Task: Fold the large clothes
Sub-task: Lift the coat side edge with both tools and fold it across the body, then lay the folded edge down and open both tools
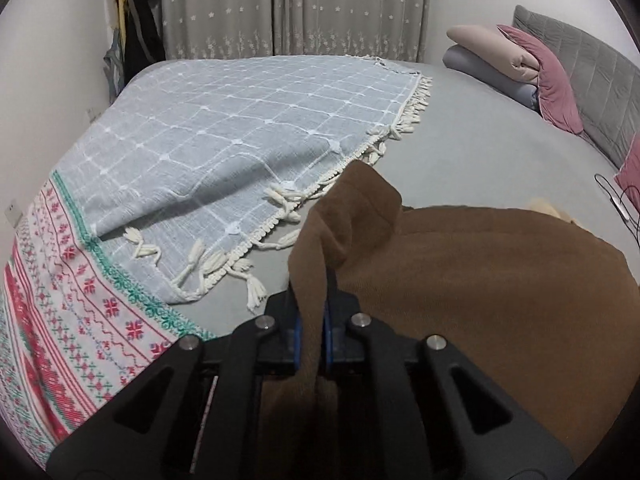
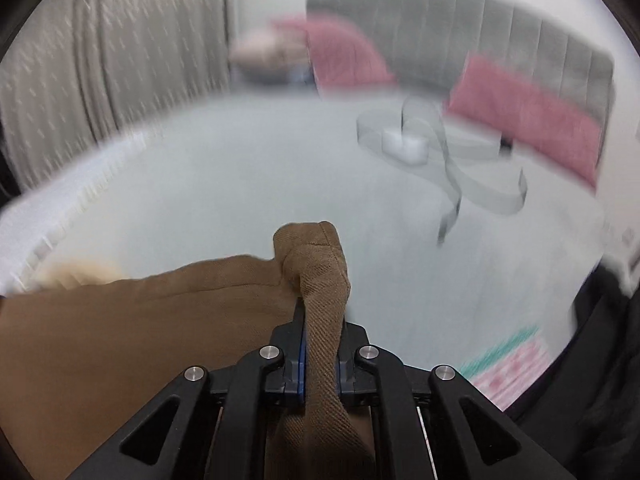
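Note:
A large brown garment (image 1: 480,280) lies spread on the grey bed (image 1: 480,128). My left gripper (image 1: 311,312) is shut on a fold of its edge, which rises in a peak above the fingers. In the right wrist view, which is blurred by motion, the same brown garment (image 2: 140,320) stretches off to the left. My right gripper (image 2: 320,344) is shut on a bunched corner of it that sticks up between the jaws.
A pale blue checked throw with white tassels (image 1: 248,128) and a red-and-green patterned cloth (image 1: 68,300) cover the bed's left side. Pillows (image 1: 504,60) and a grey headboard (image 1: 592,72) stand at the right. A white box with a cable (image 2: 404,144) lies on the bed.

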A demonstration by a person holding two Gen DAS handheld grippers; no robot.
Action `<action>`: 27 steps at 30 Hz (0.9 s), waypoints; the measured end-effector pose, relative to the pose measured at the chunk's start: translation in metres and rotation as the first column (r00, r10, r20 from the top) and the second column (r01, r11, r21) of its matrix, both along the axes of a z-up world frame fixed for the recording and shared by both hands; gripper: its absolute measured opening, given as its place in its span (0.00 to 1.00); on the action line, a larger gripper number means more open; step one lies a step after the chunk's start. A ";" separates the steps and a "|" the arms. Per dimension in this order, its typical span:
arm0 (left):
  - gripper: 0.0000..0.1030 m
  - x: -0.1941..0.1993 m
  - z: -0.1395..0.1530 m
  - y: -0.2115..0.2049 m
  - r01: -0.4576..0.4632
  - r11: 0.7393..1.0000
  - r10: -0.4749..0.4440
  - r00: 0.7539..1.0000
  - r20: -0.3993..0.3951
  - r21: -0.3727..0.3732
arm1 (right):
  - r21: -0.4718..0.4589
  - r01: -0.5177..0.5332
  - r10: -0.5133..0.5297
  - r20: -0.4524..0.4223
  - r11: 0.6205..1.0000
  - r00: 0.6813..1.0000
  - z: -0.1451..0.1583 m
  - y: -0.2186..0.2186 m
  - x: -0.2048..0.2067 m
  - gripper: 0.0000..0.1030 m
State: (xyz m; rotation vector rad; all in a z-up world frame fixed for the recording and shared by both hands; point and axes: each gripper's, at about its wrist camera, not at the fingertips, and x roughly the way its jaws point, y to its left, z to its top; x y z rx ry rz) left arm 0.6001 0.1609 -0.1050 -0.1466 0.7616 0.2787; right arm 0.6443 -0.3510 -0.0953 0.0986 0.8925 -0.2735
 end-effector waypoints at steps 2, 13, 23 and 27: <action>0.11 0.003 0.000 -0.003 -0.006 1.000 0.006 1.000 -0.001 0.023 | -0.018 0.016 -0.015 0.022 1.000 1.000 -0.008 0.002 -0.003 0.10; 0.41 -0.062 0.067 -0.001 0.051 0.984 -0.044 0.998 0.043 -0.170 | 0.084 -0.064 0.047 0.184 0.994 0.982 0.075 0.008 -0.109 0.82; 0.42 -0.184 0.024 -0.171 0.423 0.905 -0.426 0.902 -0.072 -0.054 | 0.183 -0.349 0.328 0.135 0.919 0.935 0.038 0.111 -0.225 0.84; 0.48 -0.181 -0.008 -0.194 0.405 0.908 -0.392 0.911 -0.125 0.107 | 0.148 -0.347 0.341 0.061 0.926 0.938 -0.009 0.110 -0.215 0.91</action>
